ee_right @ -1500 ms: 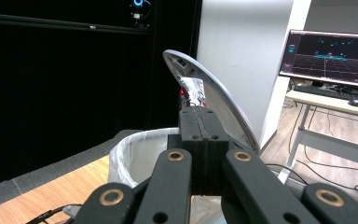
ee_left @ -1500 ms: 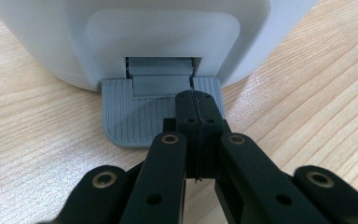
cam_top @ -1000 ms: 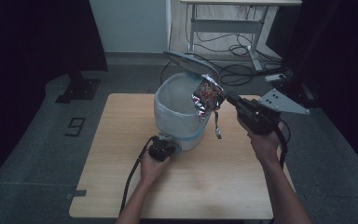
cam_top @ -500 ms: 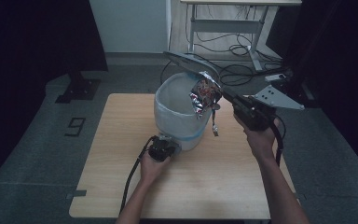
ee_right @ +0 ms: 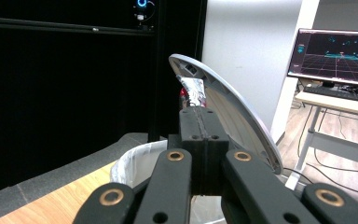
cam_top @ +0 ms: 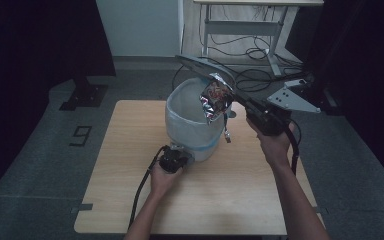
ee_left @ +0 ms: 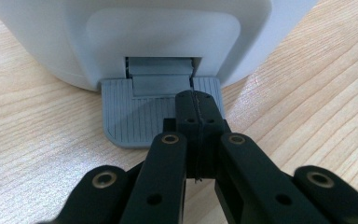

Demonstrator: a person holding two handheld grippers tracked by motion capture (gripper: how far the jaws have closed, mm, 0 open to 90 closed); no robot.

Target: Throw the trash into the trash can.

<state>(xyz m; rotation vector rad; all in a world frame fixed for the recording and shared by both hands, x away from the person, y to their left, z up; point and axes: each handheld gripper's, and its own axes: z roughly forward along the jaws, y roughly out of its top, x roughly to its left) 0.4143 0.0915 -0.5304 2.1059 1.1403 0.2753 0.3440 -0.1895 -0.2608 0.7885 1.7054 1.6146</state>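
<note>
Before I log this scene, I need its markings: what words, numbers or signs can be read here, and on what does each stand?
"9": a dark figure on the grey floor, left of the table.
Red print on the foil packet held over the bin: too blurred to read.
Graphics on the monitor: too small to read.

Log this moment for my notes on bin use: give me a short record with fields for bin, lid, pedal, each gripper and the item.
bin: pale grey pedal bin with plastic liner, on the wooden table
lid: raised
pedal: grey ribbed pedal, under left gripper tip
left gripper: shut, resting on pedal
right gripper: shut on the wrapper
item: crumpled silver foil wrapper, held over the bin's opening
</note>
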